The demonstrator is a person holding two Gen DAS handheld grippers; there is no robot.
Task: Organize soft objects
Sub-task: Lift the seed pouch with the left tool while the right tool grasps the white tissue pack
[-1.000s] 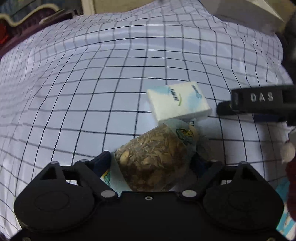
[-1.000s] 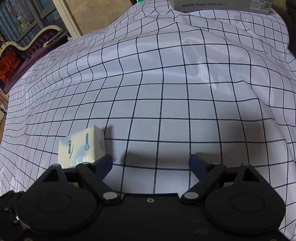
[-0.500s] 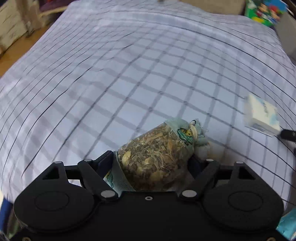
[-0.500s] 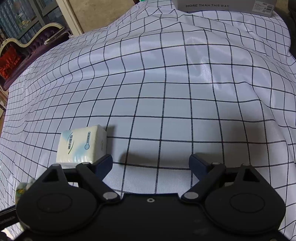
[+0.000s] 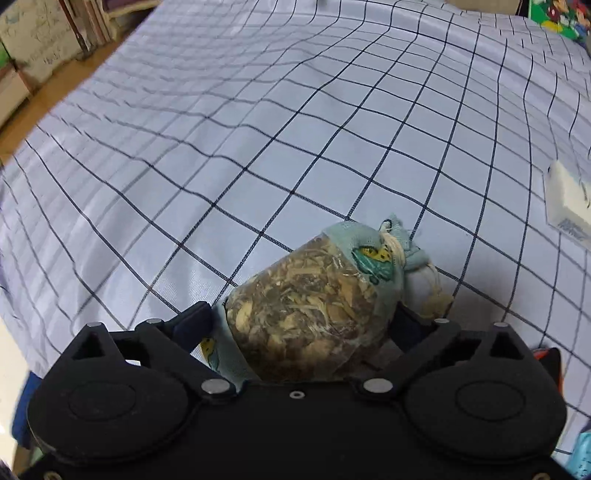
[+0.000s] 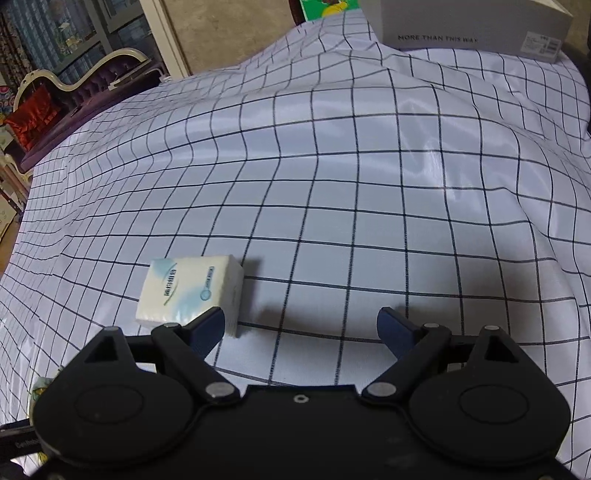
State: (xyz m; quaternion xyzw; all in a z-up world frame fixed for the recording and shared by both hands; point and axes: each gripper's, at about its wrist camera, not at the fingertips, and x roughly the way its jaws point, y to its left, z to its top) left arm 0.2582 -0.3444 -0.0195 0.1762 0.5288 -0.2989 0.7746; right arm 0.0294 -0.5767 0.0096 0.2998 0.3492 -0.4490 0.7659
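My left gripper (image 5: 303,317) is shut on a herb sachet (image 5: 310,314), a clear pouch of dried brown plant bits with a pale green printed cloth top tied with string. It holds the sachet just above the checked white sheet (image 5: 258,129). A white and blue tissue pack (image 6: 190,293) lies on the sheet (image 6: 332,184) by the left fingertip of my right gripper (image 6: 303,325), which is open and empty. The same pack shows at the right edge of the left wrist view (image 5: 567,206).
A grey cardboard box (image 6: 465,26) with printed words sits at the far edge of the bed. A dark sofa with a red cushion (image 6: 35,114) stands beyond the left side. Boxes and wooden floor (image 5: 33,74) lie past the bed's edge in the left wrist view.
My left gripper has swung left with the sachet, so the tissue pack slid from centre to the right edge of its view. My right gripper has shifted slightly left toward the tissue pack.
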